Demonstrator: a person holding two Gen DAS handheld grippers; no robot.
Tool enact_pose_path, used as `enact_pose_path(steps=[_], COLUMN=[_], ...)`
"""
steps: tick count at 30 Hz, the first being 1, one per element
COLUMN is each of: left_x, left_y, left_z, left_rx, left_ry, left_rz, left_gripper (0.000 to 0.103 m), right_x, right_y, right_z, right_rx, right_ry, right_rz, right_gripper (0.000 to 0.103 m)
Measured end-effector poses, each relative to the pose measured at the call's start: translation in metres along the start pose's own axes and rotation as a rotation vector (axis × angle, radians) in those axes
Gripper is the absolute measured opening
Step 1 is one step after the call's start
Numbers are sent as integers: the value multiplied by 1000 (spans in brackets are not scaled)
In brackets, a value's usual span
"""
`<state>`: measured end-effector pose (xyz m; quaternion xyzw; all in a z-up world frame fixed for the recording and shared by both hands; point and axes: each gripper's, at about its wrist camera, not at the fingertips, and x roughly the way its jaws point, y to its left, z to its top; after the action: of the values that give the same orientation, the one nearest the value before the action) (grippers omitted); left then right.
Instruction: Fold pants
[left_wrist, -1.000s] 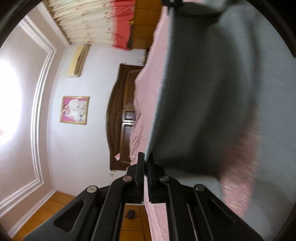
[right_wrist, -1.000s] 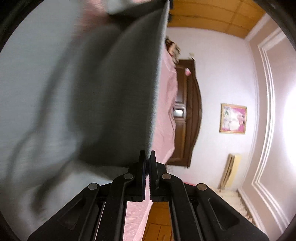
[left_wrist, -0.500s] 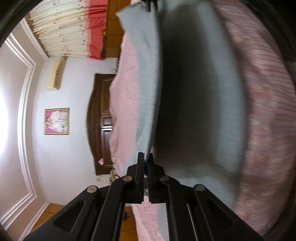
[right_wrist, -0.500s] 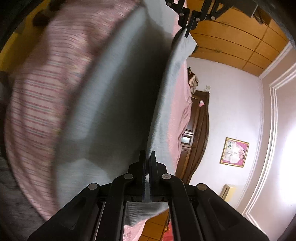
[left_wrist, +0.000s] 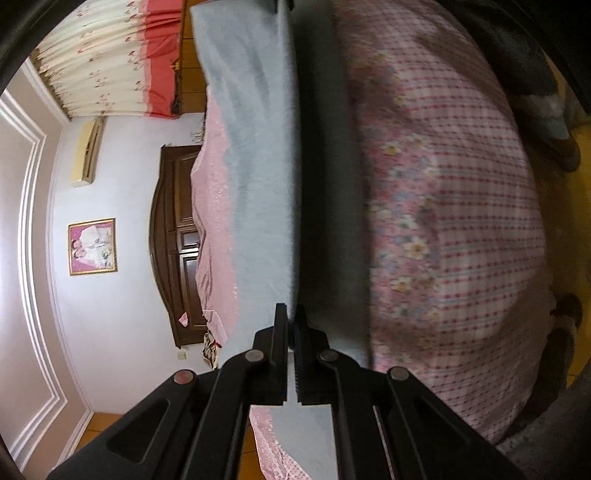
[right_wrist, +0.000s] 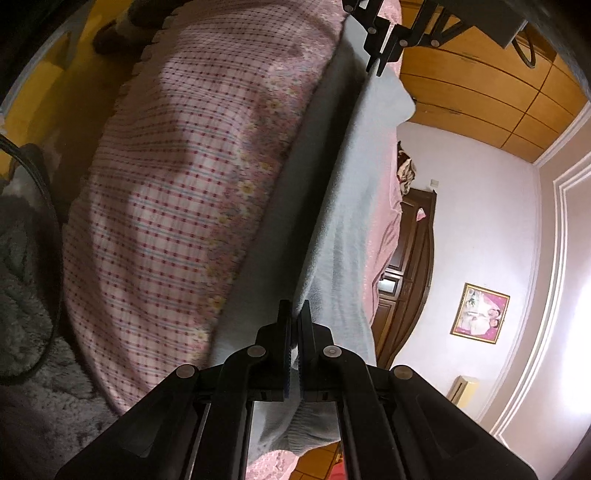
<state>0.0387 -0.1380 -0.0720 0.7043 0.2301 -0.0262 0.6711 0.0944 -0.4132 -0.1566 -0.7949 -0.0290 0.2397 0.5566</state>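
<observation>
The light grey-blue pants (left_wrist: 258, 177) are stretched taut between my two grippers above the pink checked bed (left_wrist: 450, 221). My left gripper (left_wrist: 291, 314) is shut on one end of the pants' edge. My right gripper (right_wrist: 295, 308) is shut on the other end, and the pants (right_wrist: 343, 206) run from it up to the left gripper (right_wrist: 376, 66) at the top of the right wrist view. A fold of the fabric hangs down in shadow over the bed (right_wrist: 166, 184). The right gripper's fingers just show at the top edge of the left wrist view.
A dark wooden headboard (left_wrist: 173, 240) stands against a white wall with a framed picture (left_wrist: 92, 246). Curtains (left_wrist: 107, 62) hang beyond. A grey fluffy rug (right_wrist: 26, 295) and a dark cable (right_wrist: 48, 206) lie beside the bed.
Both grippers have carried the pants' edge toward the near side of the bed. More of the checked bed cover shows now, and the hanging fabric covers less of the view.
</observation>
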Motion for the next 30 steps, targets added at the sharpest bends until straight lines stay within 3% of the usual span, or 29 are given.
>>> enact_pose_path(steps=[12, 14, 16, 19, 20, 21, 22, 24, 27, 30], left_x=[-3, -2, -5, -19, -25, -29, -32, -34, -12, 32], left_y=[-40, -43, -38, -2, 22, 41, 61, 91, 128, 137], left_z=[5, 6, 6, 5, 4, 4, 6, 14, 46, 71], left_rx=[67, 57, -5, -211, -343, -440, -534, -652, -800, -905], left_ry=[15, 18, 28, 57, 52, 32, 0, -66, -133, -90], left_rz=[-12, -7, -36, -254, -407, -505, -578, -636, -621, -618], left_gripper=[2, 1, 4, 10, 15, 29, 42, 51, 51, 51], right_x=[2, -7, -23, -37, -35, -30, -20, 0, 26, 50], right_y=[22, 12, -15, -72, -81, -86, -86, -78, -56, -48], right_z=[19, 17, 2, -77, -108, -138, -185, -243, -285, -288], right_rx=[3, 66, 247, 861, 1032, 1186, 1395, 1627, 1800, 1778], right_ry=[30, 45, 39, 28, 12, -12, -71, -152, -259, -260], right_rz=[50, 32, 56, 292, 362, 424, 512, 564, 635, 660], right_gripper=[3, 12, 39, 57, 58, 58, 58, 59, 58, 58])
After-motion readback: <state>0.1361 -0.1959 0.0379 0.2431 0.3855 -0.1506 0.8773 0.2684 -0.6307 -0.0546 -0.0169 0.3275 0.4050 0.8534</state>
